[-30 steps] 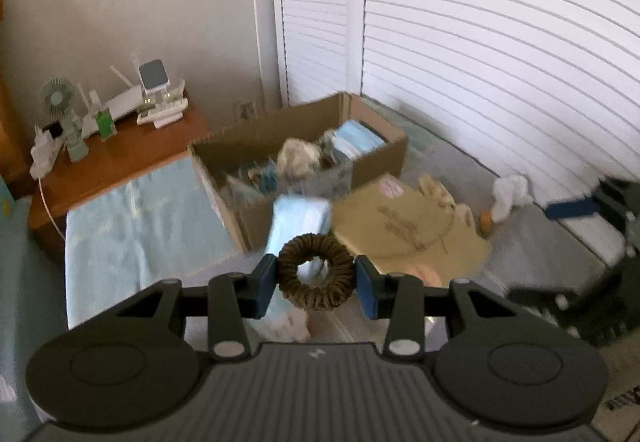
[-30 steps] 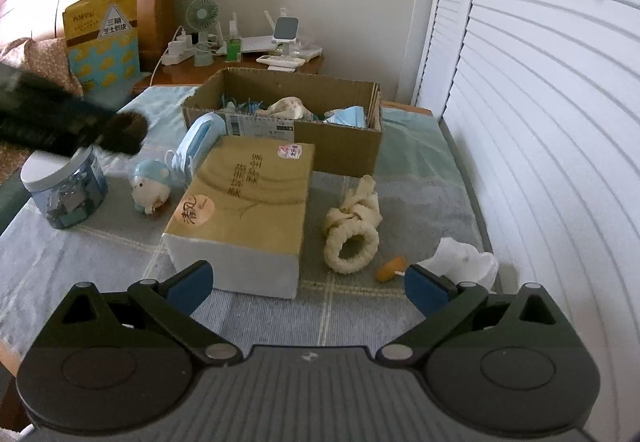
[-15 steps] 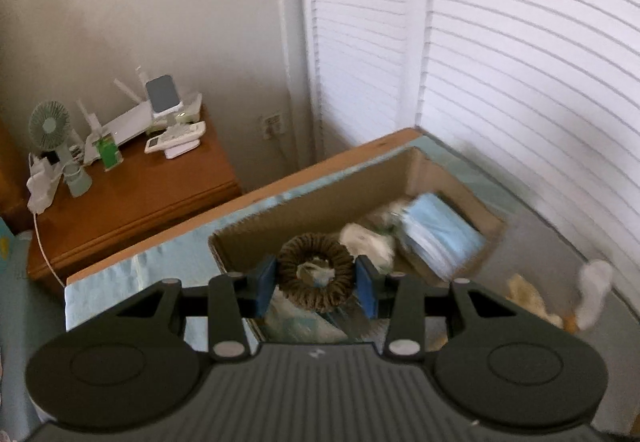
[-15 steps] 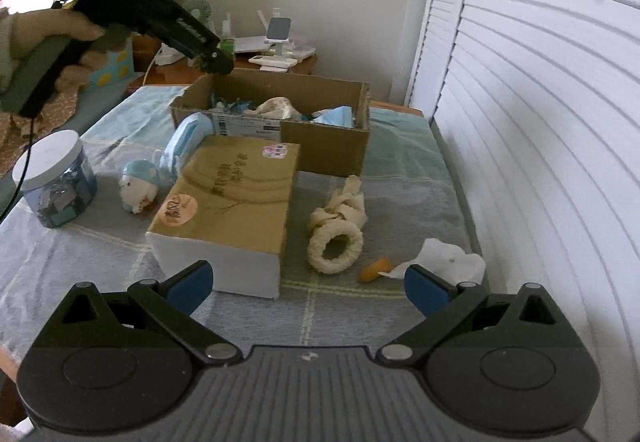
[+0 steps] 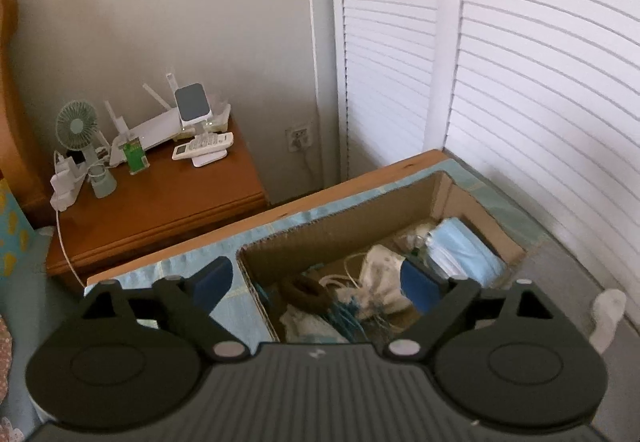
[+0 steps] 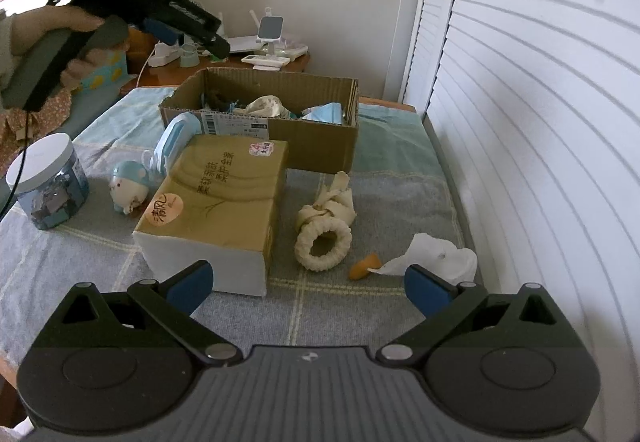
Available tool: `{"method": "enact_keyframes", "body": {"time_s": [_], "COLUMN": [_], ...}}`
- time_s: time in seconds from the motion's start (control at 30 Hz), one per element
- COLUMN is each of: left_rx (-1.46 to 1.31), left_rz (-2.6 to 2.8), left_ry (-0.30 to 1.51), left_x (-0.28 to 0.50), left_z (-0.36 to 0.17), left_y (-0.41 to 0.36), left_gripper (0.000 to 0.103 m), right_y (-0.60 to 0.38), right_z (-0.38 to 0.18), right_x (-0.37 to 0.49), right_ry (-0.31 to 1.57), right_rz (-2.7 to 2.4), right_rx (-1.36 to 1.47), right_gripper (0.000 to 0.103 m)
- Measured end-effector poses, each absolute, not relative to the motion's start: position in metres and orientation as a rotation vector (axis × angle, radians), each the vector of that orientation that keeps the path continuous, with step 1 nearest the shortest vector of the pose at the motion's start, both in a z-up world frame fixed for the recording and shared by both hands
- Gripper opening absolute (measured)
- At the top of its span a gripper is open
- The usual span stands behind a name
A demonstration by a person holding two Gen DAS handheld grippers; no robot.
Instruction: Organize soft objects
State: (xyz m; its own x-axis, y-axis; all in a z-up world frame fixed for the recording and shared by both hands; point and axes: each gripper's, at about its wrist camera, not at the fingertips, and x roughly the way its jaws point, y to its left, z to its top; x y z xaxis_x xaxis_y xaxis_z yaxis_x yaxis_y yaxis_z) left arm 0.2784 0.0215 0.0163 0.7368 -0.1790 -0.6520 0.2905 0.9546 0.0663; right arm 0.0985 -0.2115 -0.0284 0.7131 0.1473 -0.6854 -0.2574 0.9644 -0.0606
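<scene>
Grey checked bedspread (image 6: 360,322) beside white louvred doors (image 6: 540,121), wooden nightstand (image 5: 160,197) behind.
Left gripper (image 5: 316,282) spread, empty, above brown cardboard box (image 5: 340,238); right gripper (image 6: 306,284) spread, empty.

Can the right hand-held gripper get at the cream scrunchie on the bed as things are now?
Probably yes. The right hand-held gripper is open and empty, and the cream scrunchie lies ahead of it on the bed cover, with nothing between. The tissue pack and white tissue lie to either side.
</scene>
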Motion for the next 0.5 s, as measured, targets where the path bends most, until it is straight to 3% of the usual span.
{"method": "enact_keyframes", "body": {"time_s": [0.2, 0.5], "left_rx": [0.159, 0.132], "left_rz": [-0.283, -0.297], "left_ry": [0.686, 0.686], "left_x": [0.241, 0.178], "left_z": [0.023, 0.024], "left_y": [0.020, 0.017], "left_gripper": [0.098, 0.098], "right_y": [-0.212, -0.218], "right_z": [-0.026, -0.026], "right_x": [0.091, 0.083], "right_ry": [0.732, 0.721], "right_rz": [0.225, 0.212], "right_rx": [-0.149, -0.134], "right_gripper": [0.103, 0.103]}}
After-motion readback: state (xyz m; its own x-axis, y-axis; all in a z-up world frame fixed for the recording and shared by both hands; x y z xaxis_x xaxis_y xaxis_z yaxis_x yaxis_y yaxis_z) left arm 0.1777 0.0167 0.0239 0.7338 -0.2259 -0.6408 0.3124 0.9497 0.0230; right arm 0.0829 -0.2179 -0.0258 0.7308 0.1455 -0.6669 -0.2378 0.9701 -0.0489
